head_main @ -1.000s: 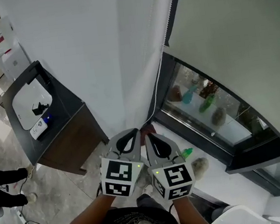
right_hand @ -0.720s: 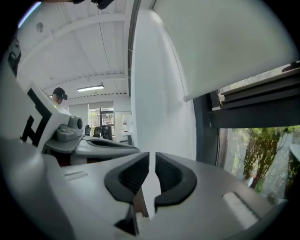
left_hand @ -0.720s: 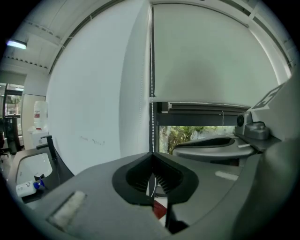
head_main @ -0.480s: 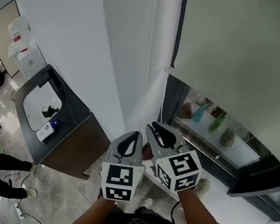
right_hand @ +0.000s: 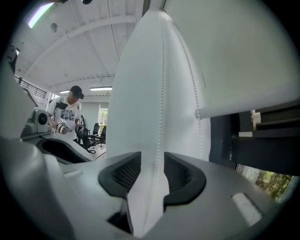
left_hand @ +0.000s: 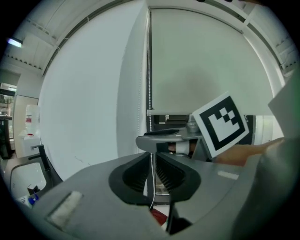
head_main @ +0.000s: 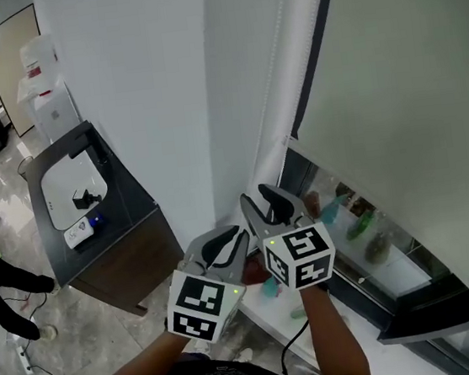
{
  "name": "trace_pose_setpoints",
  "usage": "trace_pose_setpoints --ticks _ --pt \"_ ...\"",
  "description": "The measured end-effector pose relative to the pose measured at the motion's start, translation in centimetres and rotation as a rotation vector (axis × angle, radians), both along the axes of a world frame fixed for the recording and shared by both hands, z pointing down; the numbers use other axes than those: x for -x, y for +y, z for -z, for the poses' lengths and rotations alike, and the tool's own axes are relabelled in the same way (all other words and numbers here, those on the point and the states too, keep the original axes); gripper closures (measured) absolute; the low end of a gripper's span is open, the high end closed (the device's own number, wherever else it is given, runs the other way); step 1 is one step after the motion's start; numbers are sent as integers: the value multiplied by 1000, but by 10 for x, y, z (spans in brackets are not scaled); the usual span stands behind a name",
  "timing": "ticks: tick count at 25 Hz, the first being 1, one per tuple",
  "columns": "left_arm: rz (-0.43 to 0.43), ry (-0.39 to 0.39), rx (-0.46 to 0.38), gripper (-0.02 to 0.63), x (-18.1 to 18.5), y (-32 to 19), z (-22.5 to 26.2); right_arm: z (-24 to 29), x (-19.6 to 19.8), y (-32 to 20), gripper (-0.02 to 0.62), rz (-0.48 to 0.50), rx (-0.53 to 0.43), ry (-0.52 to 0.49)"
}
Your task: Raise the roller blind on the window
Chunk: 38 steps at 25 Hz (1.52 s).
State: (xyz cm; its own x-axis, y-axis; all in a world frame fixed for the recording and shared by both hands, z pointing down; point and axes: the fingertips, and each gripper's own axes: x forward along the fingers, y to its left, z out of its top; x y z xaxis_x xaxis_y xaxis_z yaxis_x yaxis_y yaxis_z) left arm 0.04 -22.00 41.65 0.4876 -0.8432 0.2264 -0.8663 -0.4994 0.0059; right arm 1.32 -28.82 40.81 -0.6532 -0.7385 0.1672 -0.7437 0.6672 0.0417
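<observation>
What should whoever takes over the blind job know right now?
Left tool: open, jaws just been opening, thin white bead chain loose between them.
Right tool: open wider, also just been opening, same chain between its jaws, ungripped.
So far: off-white roller blind covers most of the window; only a low strip of glass shows.
Left: regrip the chain and probably keep pulling until the blind is up.

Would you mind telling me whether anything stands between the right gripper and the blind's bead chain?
Nothing visible does. The bead chain hangs between the jaws of the right gripper, which have just been opening and do not press on it.
</observation>
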Motion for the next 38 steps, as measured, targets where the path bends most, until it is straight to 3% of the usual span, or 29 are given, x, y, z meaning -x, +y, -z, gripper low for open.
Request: trace_pose_setpoints --ticks 10,17,20,29,31,38 --pt "-16 21 -17 560 3 2 8 0 9 -6 466 164 8 17" --pt "-5 23 -23 560 11 -1 10 1 7 -11 529 293 24 21" --pt "2 24 -31 560 14 -3 13 1 8 -10 574 292 21 22" --pt "3 12 -81 560 5 -18 39 2 -1 9 575 171 18 -33" --pt "-15 11 -85 535 -3 -22 46 3 -7 18 575 148 16 -46" --pt "-77 17 -100 511 -31 -39 63 4 -26 40 575 100 -6 -1"
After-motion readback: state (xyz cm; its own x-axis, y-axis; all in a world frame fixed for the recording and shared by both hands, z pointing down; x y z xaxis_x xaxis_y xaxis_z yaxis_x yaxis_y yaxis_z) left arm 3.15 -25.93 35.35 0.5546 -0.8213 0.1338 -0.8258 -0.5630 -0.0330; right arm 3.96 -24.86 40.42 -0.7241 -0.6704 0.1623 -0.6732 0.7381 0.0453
